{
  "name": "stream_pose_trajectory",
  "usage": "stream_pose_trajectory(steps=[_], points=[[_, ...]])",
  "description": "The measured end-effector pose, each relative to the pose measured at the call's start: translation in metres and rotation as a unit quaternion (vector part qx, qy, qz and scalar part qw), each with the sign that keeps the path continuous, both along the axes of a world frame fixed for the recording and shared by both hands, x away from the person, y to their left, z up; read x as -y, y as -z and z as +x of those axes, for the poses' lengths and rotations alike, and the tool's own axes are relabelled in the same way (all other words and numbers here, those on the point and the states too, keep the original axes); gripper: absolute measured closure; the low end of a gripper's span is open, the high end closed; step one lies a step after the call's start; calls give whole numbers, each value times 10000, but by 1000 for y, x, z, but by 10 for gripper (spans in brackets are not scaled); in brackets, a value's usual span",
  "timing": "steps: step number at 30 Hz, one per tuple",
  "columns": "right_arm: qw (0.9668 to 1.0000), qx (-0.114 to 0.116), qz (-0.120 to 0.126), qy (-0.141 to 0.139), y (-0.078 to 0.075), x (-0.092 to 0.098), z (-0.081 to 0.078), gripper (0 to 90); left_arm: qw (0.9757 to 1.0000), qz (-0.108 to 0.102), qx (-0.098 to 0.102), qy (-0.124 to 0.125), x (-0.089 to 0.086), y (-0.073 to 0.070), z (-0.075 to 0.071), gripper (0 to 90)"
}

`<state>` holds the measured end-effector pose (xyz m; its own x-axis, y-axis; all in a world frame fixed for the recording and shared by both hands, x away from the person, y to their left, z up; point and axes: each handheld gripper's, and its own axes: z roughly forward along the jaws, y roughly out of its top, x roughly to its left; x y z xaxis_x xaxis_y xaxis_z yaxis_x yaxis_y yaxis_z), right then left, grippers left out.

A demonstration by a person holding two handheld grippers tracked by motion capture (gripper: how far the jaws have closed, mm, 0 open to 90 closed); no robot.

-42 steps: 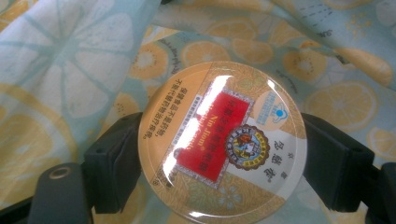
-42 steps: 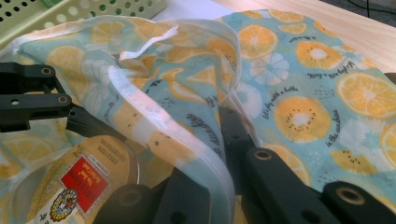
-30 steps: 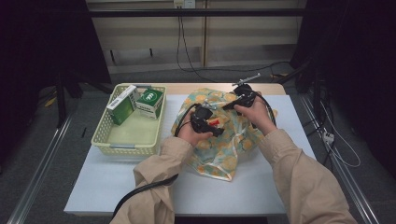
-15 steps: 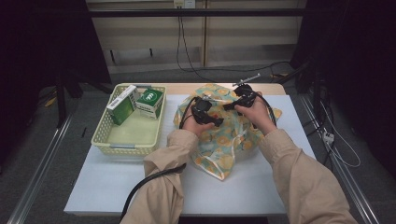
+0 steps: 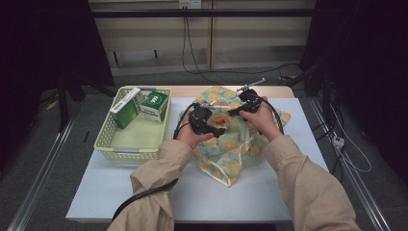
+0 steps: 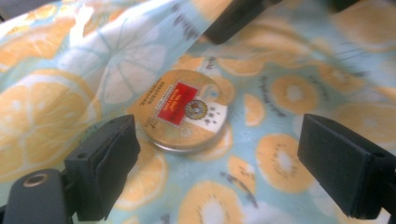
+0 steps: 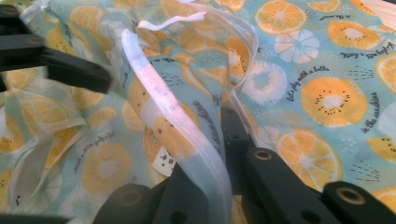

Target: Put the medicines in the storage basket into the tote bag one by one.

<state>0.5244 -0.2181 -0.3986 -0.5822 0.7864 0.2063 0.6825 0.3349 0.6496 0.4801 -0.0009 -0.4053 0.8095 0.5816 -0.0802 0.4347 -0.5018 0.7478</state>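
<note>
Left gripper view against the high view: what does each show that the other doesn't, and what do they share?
The left gripper view alone shows a round tin with a red label lying inside the fruit-print bag, between the left gripper's open jaws, which have just been opening.

The high view alone shows the yellow basket holding two green boxes, the white table and both sleeves.

Both show the fruit-print bag, the left gripper and the right gripper, shut on the bag's rim.
</note>
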Motion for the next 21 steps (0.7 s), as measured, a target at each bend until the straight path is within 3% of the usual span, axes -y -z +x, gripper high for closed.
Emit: stream_pose_trajectory(steps=[9,12,13,14,15,17,18,21], points=[[10000,-41,28,21,8,-2,0,900,9997,-101,132,165,-27,-27,-14,111],[10000,-5,14,7,6,-3,-1,900,9998,-7,220,32,-38,-36,-14,104],[10000,12,9,12,5,-2,-1,900,9998,-83,182,95,-42,-39,-13,104],[10000,22,20,17,4,-1,-1,900,9996,22,268,-16,-45,-42,-14,104],[10000,19,38,26,3,0,-1,900,9997,-43,241,59,-49,-44,-12,104],[10000,35,37,25,2,1,-2,900,9996,-5,284,-45,-56,-49,-12,102],[10000,33,35,34,1,2,-3,900,9997,-119,213,26,-61,-52,-11,102],[10000,42,39,4,-2,2,-5,900,9995,-138,264,-115,-75,-57,-7,101]])
